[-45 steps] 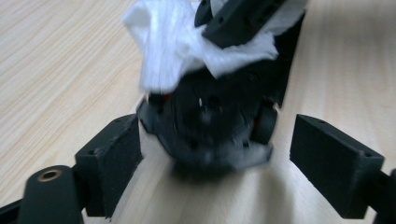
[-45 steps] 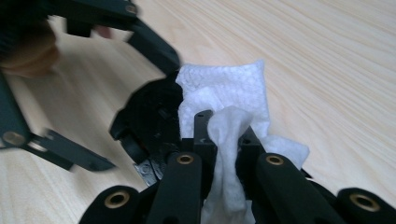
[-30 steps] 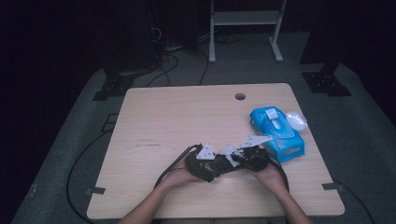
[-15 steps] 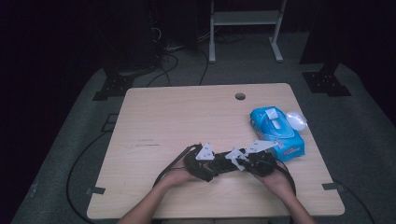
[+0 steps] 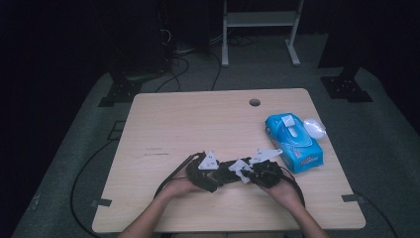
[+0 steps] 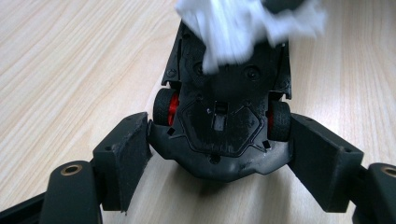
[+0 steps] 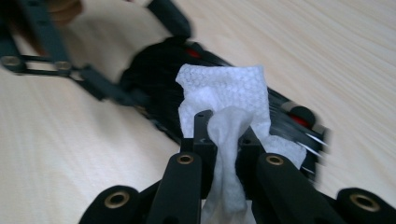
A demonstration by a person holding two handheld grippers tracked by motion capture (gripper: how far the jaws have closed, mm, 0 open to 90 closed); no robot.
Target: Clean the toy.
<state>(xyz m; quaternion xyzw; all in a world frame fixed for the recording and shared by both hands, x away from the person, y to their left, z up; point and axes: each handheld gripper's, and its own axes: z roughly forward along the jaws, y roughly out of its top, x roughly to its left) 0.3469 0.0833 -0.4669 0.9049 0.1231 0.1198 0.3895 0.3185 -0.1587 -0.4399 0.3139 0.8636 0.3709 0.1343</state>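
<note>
A black toy car (image 6: pixel 224 126) with red wheel hubs lies belly-up between the pads of my left gripper (image 6: pixel 219 154), which is shut on its sides. In the high view the car (image 5: pixel 227 172) sits near the table's front edge between the left gripper (image 5: pixel 218 174) and the right gripper (image 5: pixel 243 172). My right gripper (image 7: pixel 222 135) is shut on a crumpled white wipe (image 7: pixel 224 98). The wipe rests on the car (image 7: pixel 154 74). That wipe (image 6: pixel 243 28) covers the far end of the car's underside.
A blue pack of wipes (image 5: pixel 294 141) lies at the right of the wooden table (image 5: pixel 198 124), with a crumpled clear wrapper (image 5: pixel 314 126) behind it. A cable hole (image 5: pixel 254 102) sits near the far edge. Cables trail off the table's left side.
The right gripper with the wipe has shifted slightly left, from beside the blue pack onto the car. The left gripper and car have kept still.
</note>
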